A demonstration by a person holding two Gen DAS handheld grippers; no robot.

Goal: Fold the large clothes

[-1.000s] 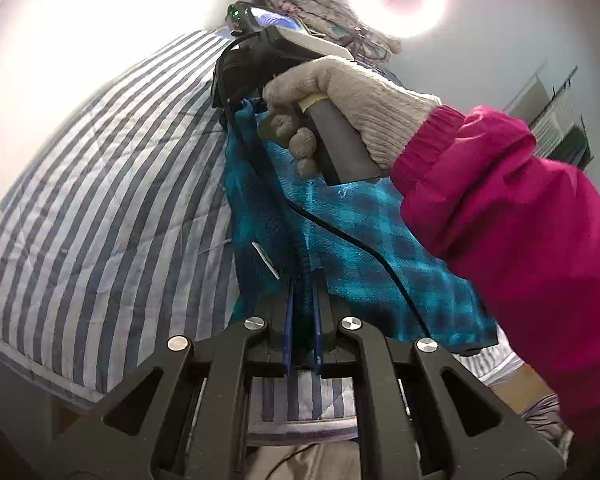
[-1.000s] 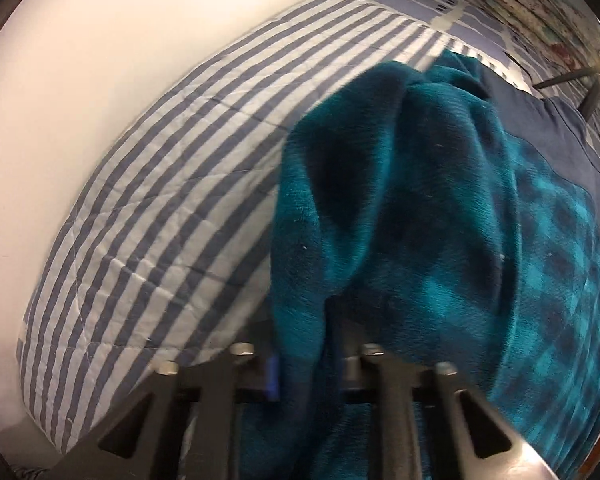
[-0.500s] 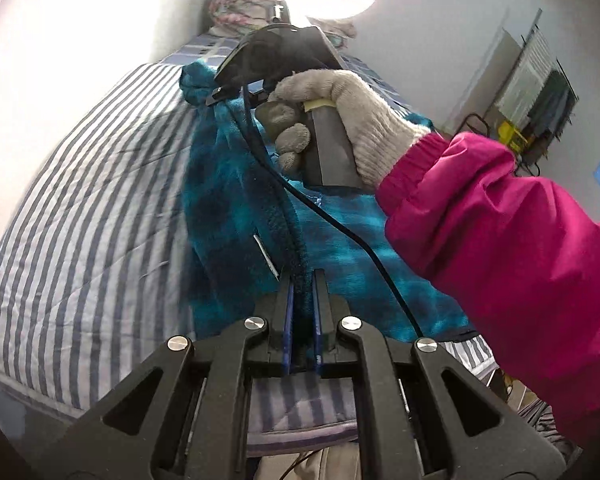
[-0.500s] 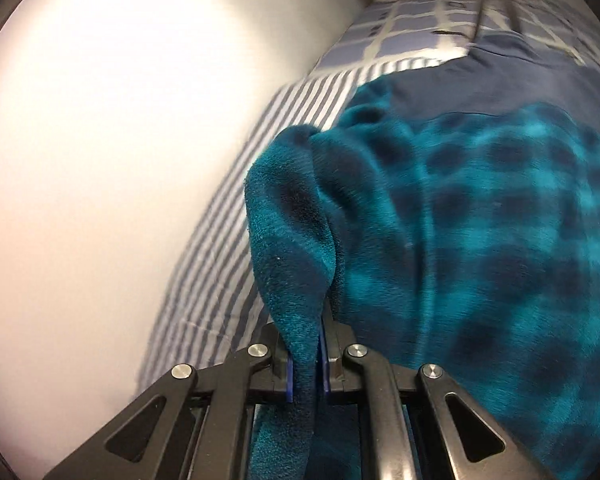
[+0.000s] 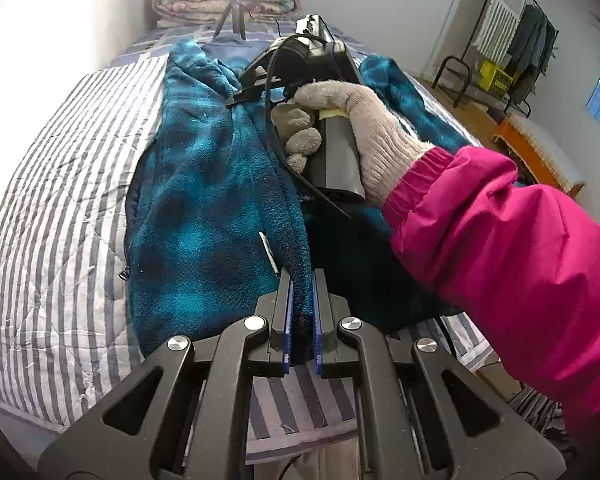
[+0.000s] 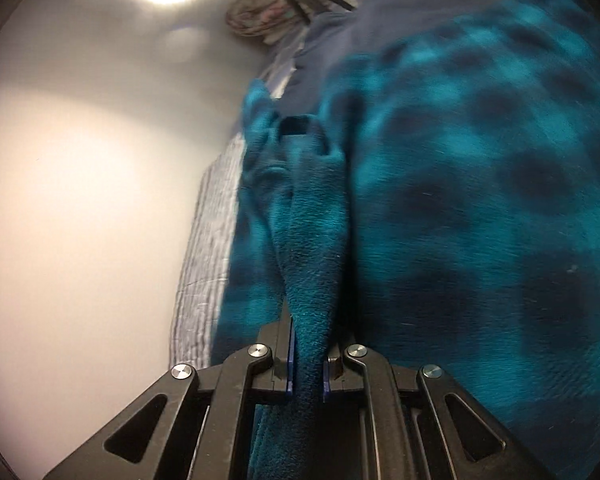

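A teal and dark blue plaid fleece garment (image 5: 204,200) lies lengthwise on a striped bed (image 5: 60,208). My left gripper (image 5: 301,300) is shut on a raised fold of the fleece near the bed's near edge. My right gripper (image 6: 307,360) is shut on another fold of the same fleece (image 6: 480,200), farther up the bed. In the left wrist view the right gripper body (image 5: 320,80) shows ahead, held by a gloved hand (image 5: 356,132) with a pink sleeve. A navy lining (image 6: 380,24) shows at the garment's far end.
A white wall (image 6: 80,220) runs along the left side of the bed. A folded floral quilt (image 5: 228,0) and a tripod stand at the bed's head under a bright lamp. A clothes rack (image 5: 520,40), a yellow crate and an orange bench stand on the right.
Both grippers have carried the fleece edge across, so more of the garment now lies folded over on the bed. The right gripper has moved farther up the bed.
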